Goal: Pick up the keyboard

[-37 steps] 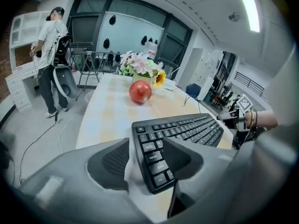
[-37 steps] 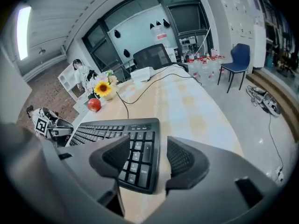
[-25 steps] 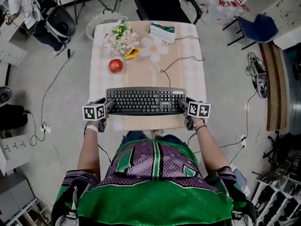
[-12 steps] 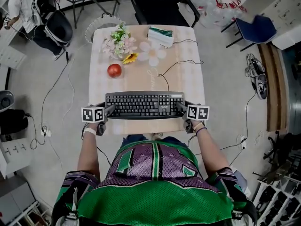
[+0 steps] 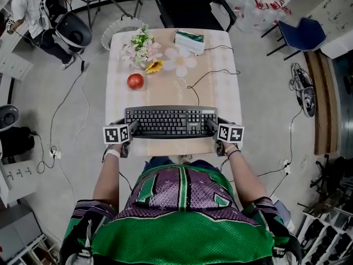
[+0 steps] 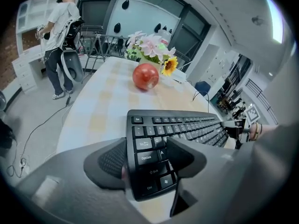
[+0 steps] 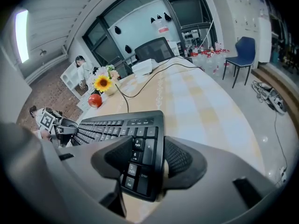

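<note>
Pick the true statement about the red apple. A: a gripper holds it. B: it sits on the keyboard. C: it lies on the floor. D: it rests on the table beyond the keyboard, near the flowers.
D: the apple rests on the table past the far edge of the keyboard, near the flowers.

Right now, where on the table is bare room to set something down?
Best: the right strip of the table, between the cable and the right edge, beyond the keyboard. Smaller: mid-table, between the apple and the cable. Crowded: far left with the flowers, far end by the green pack, near edge filled by the keyboard.
</note>
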{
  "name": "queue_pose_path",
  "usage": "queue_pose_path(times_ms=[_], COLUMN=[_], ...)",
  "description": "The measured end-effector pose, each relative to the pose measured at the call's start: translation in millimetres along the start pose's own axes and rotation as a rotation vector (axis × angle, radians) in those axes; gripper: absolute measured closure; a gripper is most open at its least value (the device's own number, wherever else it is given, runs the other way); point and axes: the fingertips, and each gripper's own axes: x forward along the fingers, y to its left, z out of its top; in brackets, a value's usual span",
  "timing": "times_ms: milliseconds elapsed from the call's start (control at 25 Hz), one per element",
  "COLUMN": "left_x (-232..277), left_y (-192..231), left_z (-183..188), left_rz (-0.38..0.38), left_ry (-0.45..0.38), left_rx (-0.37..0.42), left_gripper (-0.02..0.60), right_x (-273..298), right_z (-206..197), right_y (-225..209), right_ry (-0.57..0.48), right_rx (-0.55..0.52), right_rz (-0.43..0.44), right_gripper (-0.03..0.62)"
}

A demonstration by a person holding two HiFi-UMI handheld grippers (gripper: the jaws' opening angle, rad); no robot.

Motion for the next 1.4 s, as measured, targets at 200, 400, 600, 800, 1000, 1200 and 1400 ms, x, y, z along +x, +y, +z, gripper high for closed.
queue_pose_path(times_ms=[200, 400, 600, 800, 1000, 1200, 1400], left_x=[0, 0, -5, -11, -22, -35, -53], left_y=[0, 0, -2, -7, -16, -22, -29], left_z=[0, 0, 1, 7, 25, 48, 78], left_rz=[0.003, -0.003, 0.008, 0.005, 0.008, 0.01, 0.026], left_ry=[-0.027, -0.028, -0.028, -0.041, -0.081, -0.124, -0.183], left_rx=[-0.002, -0.003, 0.013, 0.032, 0.065, 0.1, 0.145], left_gripper=[0.308, 0.308, 0.308, 0.308, 0.31, 0.31, 0.31], right_x=[0, 0, -4, -12, -24, -36, -51], right_z=[0, 0, 1, 7, 22, 41, 65], right_y=[-2, -1, 3, 3, 6, 12, 21], right_ry=[-0.018, -0.009, -0.003, -0.023, -0.067, -0.133, -0.199], right_rx=[0.002, -0.012, -0.038, -0.065, -0.099, -0.115, -0.139], right_rz=[-0.012, -0.022, -0.037, -0.049, -0.072, -0.072, -0.071], right_gripper=[0.384, 0.388, 0.39, 0.39, 0.389, 0.388, 0.388])
